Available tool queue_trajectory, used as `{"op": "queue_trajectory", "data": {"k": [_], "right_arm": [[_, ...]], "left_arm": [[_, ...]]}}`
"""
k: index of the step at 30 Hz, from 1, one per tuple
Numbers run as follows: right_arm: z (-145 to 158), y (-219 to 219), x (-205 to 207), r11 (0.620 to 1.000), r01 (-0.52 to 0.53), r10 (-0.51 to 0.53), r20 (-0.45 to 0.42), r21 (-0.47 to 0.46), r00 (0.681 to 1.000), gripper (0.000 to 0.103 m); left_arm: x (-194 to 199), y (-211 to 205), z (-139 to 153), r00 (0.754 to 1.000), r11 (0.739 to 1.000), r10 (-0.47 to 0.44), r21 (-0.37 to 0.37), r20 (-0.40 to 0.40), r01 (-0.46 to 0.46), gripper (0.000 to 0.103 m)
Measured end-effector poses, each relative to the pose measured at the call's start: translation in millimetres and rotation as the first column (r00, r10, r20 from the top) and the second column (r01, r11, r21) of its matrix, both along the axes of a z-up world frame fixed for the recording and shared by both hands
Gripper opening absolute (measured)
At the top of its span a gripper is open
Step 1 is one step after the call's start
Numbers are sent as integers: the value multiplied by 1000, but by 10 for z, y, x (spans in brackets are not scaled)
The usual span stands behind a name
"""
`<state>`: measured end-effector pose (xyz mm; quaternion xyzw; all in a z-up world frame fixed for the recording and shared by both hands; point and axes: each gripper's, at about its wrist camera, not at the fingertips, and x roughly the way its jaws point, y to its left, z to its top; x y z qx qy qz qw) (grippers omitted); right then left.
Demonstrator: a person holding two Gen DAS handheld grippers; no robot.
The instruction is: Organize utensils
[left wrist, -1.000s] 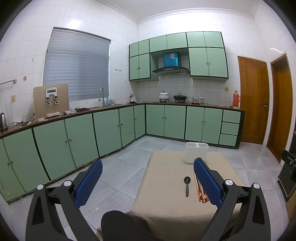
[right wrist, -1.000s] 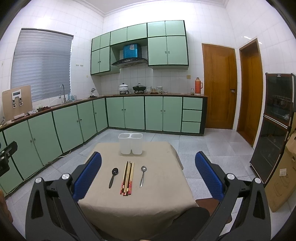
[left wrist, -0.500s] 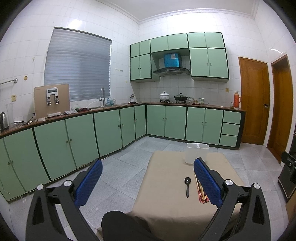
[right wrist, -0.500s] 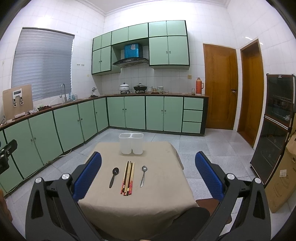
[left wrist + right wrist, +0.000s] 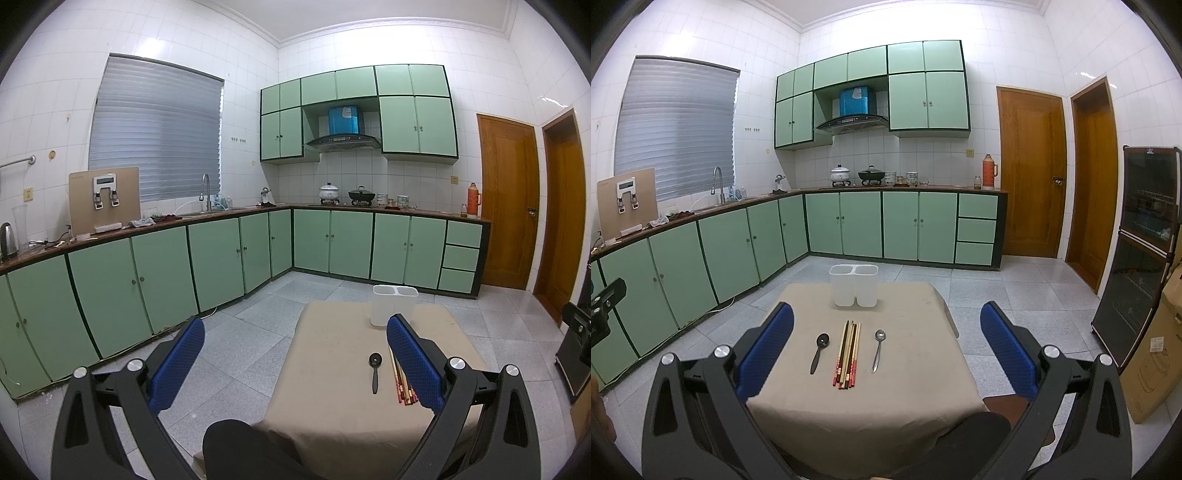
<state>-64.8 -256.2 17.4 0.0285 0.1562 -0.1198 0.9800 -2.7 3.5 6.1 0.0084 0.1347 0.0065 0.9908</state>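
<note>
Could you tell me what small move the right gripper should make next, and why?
Probably lower the right gripper toward the chopsticks: its jaws stand open and empty, the bundle lies between them, and the white holder behind looks empty.

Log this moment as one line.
left tool: open, empty | right tool: open, empty | black spoon, chopsticks, metal spoon: on table | white holder: empty

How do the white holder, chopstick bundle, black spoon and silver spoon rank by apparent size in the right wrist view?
1. White holder
2. Chopstick bundle
3. Black spoon and silver spoon: about alike, so unranked.
The holder stands farther away, so it is probably truly largest.
</note>
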Motion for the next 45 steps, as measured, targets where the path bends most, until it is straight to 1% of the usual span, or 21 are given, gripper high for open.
{"op": "queue_trajectory", "data": {"k": [30, 34, 36, 37, 39, 40, 42, 43, 44, 45], "right_arm": [[11, 21, -3, 1000, -3, 3, -3, 2, 1000, 98], [2, 26, 17, 1000, -3, 3, -3, 3, 1000, 98], [-22, 12, 26, 1000, -3, 3, -13, 14, 1000, 98], [-60, -9, 59, 1000, -3, 3, -22, 27, 1000, 98], [-147, -36, 140, 999, -6, 8, -35, 35, 999, 98], [-213, -47, 208, 999, -11, 13, -56, 32, 998, 98], [-361, -86, 366, 999, -29, 34, -111, 42, 993, 98], [-474, -135, 489, 997, -42, 52, -149, 64, 988, 98], [-545, -165, 561, 996, -49, 61, -169, 78, 984, 98], [-646, -204, 664, 994, -56, 74, -194, 94, 978, 98]], "left_arm": [[-7, 2, -19, 1000, 1000, -1, -2, 0, 1, 97], [22, -11, -63, 1000, 1000, -12, 1, -13, 12, 97], [98, -43, -130, 998, 999, -39, 8, -50, 39, 97], [177, -64, -205, 994, 998, -69, 5, -88, 69, 97], [339, -93, -366, 980, 993, -114, -12, -165, 114, 97], [417, -106, -438, 972, 992, -127, -19, -198, 125, 97], [669, -147, -673, 943, 988, -153, -50, -296, 145, 97], [767, -155, -756, 931, 989, -146, -59, -334, 133, 97], [914, -184, -884, 911, 993, -119, -52, -395, 107, 97], [1052, -228, -1013, 890, 994, -110, -40, -442, 103, 97]]}}
